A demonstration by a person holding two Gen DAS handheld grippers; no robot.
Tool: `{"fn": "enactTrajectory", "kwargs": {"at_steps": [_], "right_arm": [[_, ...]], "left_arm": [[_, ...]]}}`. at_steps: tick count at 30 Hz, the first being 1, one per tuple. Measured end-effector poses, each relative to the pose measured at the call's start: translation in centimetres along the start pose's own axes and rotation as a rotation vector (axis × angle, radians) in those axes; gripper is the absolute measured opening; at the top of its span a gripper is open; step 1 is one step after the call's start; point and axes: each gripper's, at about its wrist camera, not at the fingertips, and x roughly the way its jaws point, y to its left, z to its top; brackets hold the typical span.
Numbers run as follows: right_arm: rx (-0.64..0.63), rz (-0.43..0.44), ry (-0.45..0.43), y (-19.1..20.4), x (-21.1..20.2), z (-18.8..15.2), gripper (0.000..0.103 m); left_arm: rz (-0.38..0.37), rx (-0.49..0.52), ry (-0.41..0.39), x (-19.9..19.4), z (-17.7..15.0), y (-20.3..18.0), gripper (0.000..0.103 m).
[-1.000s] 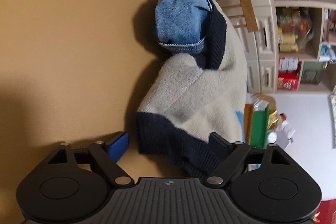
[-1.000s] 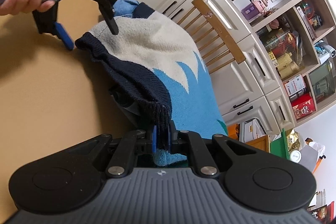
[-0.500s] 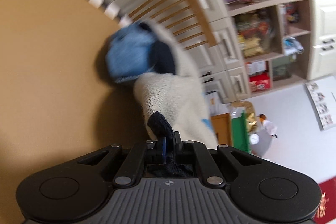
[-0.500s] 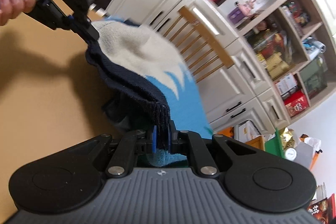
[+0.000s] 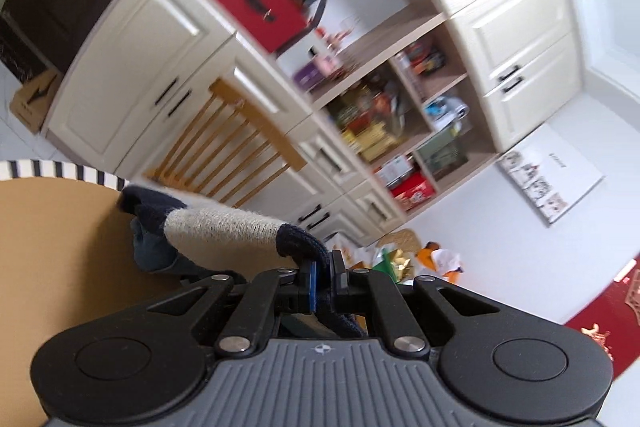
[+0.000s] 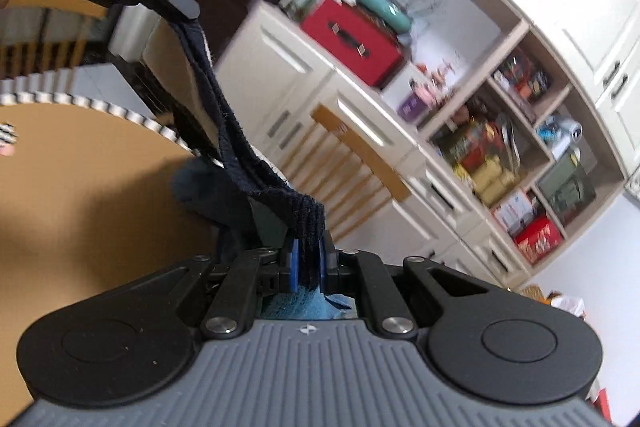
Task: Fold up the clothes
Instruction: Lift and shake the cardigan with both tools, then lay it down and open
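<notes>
The knit sweater (image 6: 224, 131) is up off the tan table (image 6: 80, 187), its navy hem strung between both tools. Right gripper (image 6: 308, 263) pinches one end, left gripper (image 5: 324, 277) clamps the other. Looks like denim bunched underneath (image 5: 154, 247), too blurry to be sure.

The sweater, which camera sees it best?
The right wrist view. There the sweater stretches as a dark band from the left gripper at the top down to the right gripper, with both shut on it. The left wrist view shows only a cream and navy roll running out from that gripper.
</notes>
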Motion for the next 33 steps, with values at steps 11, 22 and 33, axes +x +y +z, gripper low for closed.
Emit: {"fn": "enactTrajectory", "kwargs": {"at_steps": [11,22,33], "right_arm": [[-0.004,0.232,-0.189,1.3,-19.0,2.8,0.009],[-0.072,0.357,0.086,-0.2,-11.9,7.6,0.01],[0.102,0.266,0.507,10.7,15.6,2.4,0.012]], "left_arm": [[0.013,0.129,-0.125,-23.1,-5.1,-9.6,0.006],[0.296,0.263,-0.019,-19.3,-3.6,-12.5,0.007],[0.7,0.119,0.161,4.5,-5.5,9.1,0.007]]}}
